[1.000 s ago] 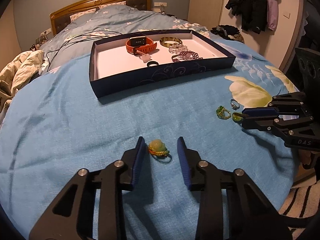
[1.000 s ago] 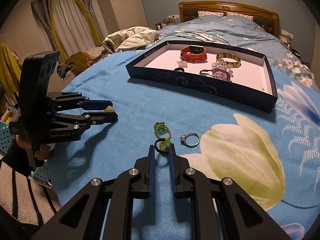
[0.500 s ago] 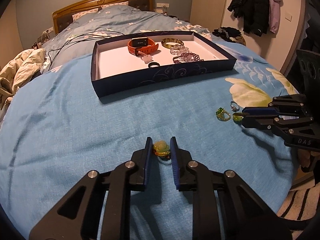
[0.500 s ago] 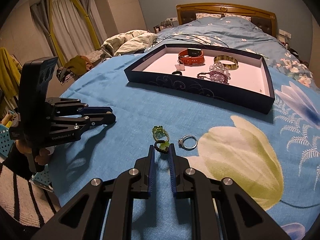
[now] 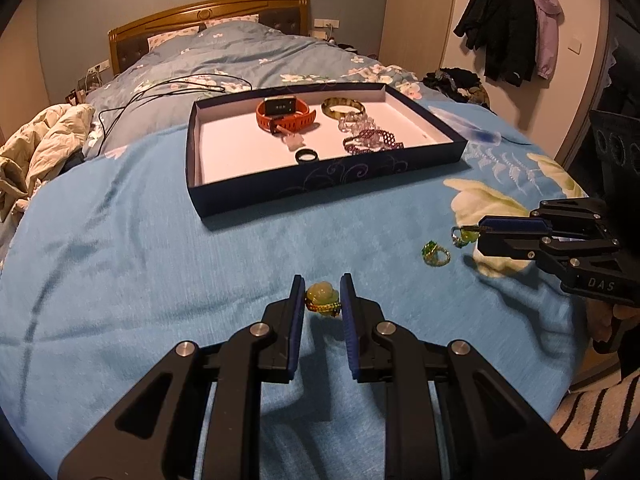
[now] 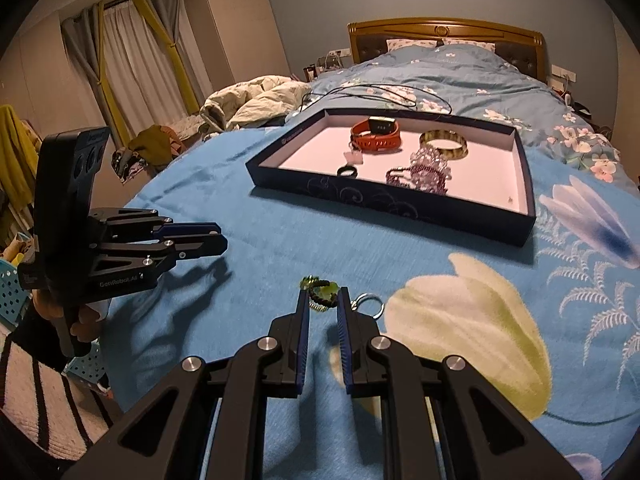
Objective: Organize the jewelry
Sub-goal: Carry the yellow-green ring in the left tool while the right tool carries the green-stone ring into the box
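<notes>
My left gripper [image 5: 322, 294] is shut on a pale green flower ring [image 5: 322, 299] with a beaded band, lifted a little off the blue bedspread. My right gripper [image 6: 323, 300] is shut on a dark beaded ring with a green stone [image 6: 325, 295], also lifted. In the left wrist view the right gripper [image 5: 480, 232] holds that ring [image 5: 467, 235] at the right. A green beaded ring [image 5: 435, 251] lies on the spread beside it. A silver ring [image 6: 369, 303] lies just right of my right fingers. The dark blue tray [image 5: 320, 184] holds several pieces.
In the tray lie an orange watch [image 5: 285, 114], a mottled bangle [image 5: 343, 107], a purple beaded bracelet [image 5: 374, 141] and a black ring [image 5: 306, 157]. Black cables [image 5: 168, 88] trail behind the tray. A crumpled quilt [image 5: 40, 148] lies left. Coats [image 5: 508, 20] hang on the wall.
My left gripper has closed on the flower ring and raised it. My right gripper, shut on its ring throughout, has lifted it off the spread.
</notes>
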`<state>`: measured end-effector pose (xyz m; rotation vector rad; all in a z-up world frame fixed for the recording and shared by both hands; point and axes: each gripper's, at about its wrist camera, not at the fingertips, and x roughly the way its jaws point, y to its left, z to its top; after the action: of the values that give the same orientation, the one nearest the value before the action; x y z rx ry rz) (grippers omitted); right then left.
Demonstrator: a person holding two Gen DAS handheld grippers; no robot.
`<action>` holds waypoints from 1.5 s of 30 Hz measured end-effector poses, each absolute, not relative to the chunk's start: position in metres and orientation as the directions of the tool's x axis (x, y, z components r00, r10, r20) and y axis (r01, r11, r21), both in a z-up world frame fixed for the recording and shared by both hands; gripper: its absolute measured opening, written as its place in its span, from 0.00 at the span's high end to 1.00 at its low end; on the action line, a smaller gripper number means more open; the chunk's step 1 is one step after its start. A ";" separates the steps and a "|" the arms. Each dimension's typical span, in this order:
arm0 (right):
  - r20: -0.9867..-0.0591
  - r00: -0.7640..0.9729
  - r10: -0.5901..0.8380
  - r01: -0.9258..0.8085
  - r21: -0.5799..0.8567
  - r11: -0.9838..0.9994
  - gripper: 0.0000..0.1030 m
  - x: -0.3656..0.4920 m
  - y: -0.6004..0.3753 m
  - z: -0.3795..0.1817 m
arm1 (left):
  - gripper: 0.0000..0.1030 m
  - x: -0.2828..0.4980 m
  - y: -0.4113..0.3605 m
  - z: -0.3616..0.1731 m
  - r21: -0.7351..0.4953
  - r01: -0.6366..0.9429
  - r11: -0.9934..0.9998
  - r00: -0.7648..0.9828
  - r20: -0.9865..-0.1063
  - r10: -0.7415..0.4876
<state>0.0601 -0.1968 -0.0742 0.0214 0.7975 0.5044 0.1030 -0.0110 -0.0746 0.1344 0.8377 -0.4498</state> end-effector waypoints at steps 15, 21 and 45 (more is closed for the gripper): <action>-0.618 0.650 0.442 -0.413 0.201 0.888 0.88 0.072 -0.206 -0.053 | 0.82 0.112 -0.017 -0.046 -0.069 0.438 0.896 0.641 -0.675 -0.365; -0.595 0.679 0.430 -0.409 0.179 0.895 0.88 0.081 -0.208 -0.044 | 0.82 0.122 -0.022 -0.031 -0.066 0.440 0.895 0.671 -0.639 -0.377; -0.551 0.740 0.385 -0.387 0.120 0.914 0.88 0.130 -0.217 -0.022 | 0.82 0.170 -0.050 -0.014 -0.031 0.456 0.889 0.703 -0.600 -0.382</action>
<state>0.1301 -0.2168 -0.0222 -0.0024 0.6036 0.4235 0.1699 -0.0501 -0.0135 0.1237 0.6391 -0.4674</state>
